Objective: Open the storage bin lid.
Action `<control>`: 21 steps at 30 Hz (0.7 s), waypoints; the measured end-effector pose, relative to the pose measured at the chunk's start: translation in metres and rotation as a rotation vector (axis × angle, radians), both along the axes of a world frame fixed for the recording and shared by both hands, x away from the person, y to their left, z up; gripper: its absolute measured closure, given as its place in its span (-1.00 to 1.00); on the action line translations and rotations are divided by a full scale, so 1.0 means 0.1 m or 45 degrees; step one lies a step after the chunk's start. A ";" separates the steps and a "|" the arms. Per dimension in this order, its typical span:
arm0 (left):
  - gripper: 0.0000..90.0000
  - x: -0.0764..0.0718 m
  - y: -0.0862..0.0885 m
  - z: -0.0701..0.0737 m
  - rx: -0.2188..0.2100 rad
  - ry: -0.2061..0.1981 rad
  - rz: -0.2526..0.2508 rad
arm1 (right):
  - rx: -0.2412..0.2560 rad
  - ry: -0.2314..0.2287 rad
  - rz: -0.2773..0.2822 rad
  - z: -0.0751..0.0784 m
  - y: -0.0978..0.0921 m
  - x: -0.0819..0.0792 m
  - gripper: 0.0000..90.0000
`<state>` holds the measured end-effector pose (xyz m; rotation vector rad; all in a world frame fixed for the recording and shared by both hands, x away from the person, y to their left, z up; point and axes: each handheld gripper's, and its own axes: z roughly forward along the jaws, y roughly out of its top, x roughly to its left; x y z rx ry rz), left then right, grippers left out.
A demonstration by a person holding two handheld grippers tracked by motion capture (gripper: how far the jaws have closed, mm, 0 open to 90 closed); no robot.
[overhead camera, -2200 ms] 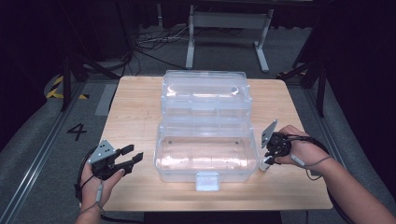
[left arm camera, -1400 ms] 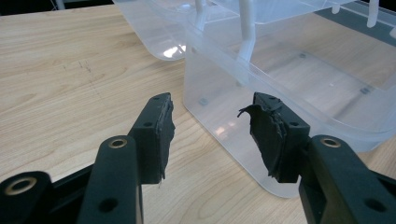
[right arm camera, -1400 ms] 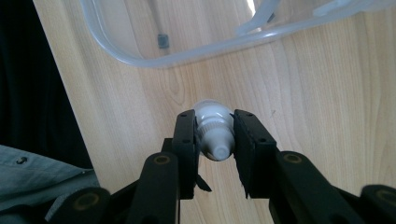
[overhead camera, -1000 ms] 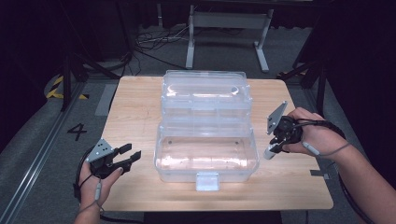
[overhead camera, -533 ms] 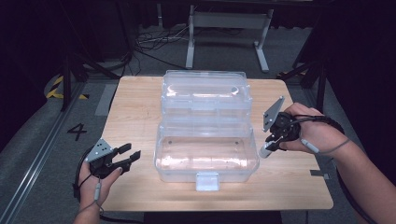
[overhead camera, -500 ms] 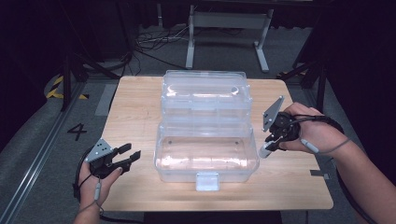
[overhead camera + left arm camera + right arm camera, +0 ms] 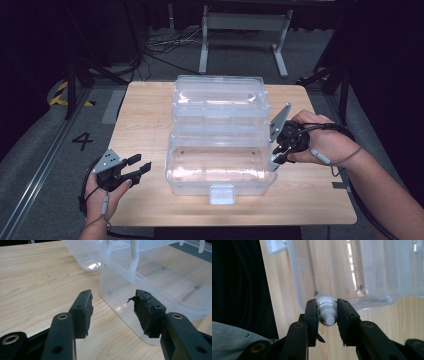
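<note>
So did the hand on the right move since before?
Yes. The right gripper has gone up the table, away from the person, along the right side of the clear plastic box. It holds a small white bottle.

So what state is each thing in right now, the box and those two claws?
Clear plastic storage box: open, lid tipped back, looks empty.
Left claw: open, holding nothing.
Right claw: shut on a small white plastic bottle.
Light wooden table: bears the box.
</note>
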<state>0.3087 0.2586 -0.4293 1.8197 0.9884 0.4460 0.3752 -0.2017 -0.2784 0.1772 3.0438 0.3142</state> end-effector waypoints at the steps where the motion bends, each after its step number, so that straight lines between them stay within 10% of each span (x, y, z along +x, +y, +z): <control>1: 0.10 0.00 0.00 0.00 0.001 0.001 0.000 | -0.005 0.005 -0.001 0.00 0.02 -0.01 0.58; 21: 0.10 0.00 0.02 0.00 0.004 0.003 0.010 | -0.063 0.046 0.051 -0.34 0.31 0.03 0.58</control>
